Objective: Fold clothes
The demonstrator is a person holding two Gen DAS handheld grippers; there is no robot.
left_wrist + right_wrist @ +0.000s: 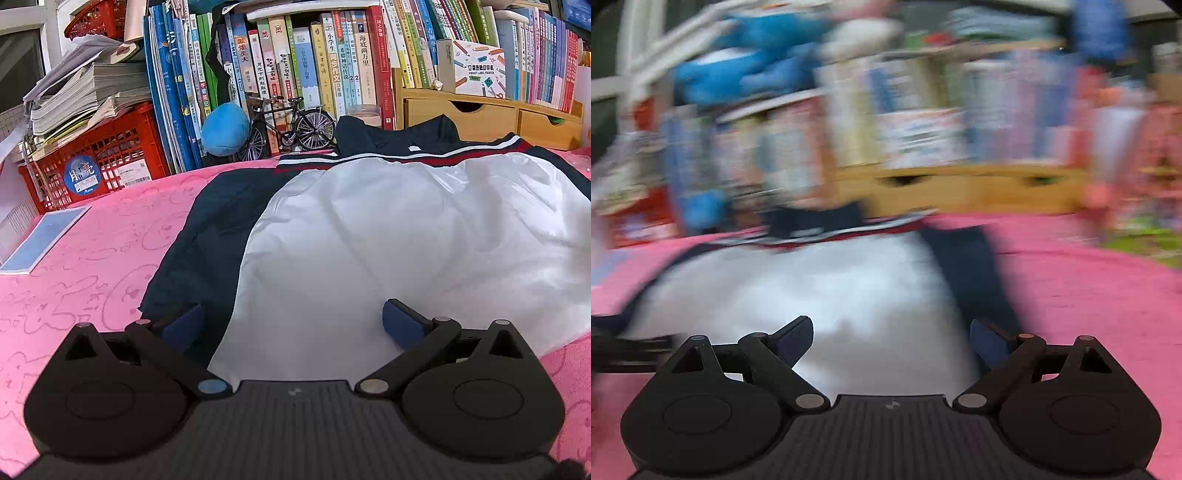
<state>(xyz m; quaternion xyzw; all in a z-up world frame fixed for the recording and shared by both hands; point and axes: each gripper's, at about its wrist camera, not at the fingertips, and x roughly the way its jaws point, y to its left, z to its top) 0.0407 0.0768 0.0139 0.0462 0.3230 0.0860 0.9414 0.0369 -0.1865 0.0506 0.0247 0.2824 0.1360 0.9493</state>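
Observation:
A jacket point(388, 236) with a white body, navy sleeves and red-and-white stripes near the collar lies spread flat on the pink tablecloth point(92, 254). My left gripper point(291, 325) hovers open over its near hem, one blue pad above the navy left sleeve point(199, 236), the other above the white panel. The right wrist view is heavily motion-blurred. It shows the same jacket point(812, 295) ahead, with my right gripper point(890, 341) open over the near hem by the navy right sleeve point(971, 273). Nothing is between either pair of fingers.
Behind the jacket stand rows of books point(295, 62), a model bicycle point(295, 125), a blue plush ball point(225, 129), a red crate point(96, 162) under stacked papers, and a wooden drawer unit point(480, 114). A blue-covered pad point(40, 240) lies at the left.

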